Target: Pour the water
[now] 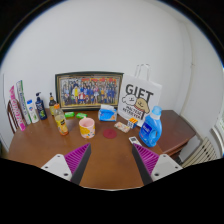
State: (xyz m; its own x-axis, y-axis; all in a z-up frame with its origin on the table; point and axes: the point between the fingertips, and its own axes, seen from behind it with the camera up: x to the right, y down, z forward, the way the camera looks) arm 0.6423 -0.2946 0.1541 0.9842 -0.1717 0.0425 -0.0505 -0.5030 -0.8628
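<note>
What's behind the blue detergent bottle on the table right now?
Behind the blue detergent bottle stands a white GIFT bag against the wall. The bottle covers the bag's lower corner, so anything there is hidden. The gripper is open, well short of both.

The scene is lit evenly and fairly brightly, with soft indoor light that seems to fall from above; no lamp or window is seen. The pale wall [110,45] is rendered almost white yet is not blown out. Only faint, short shadows are cast beneath the things on the wooden table [105,160], and a mild sheen is seen on its surface. Strong barrel distortion is produced by the wide lens: the table's edges are bowed and things near the rim are bent inward. Detail is soft throughout, so small labels cannot be read, though the large "GIFT" on the white bag [139,100] is legible.
</note>
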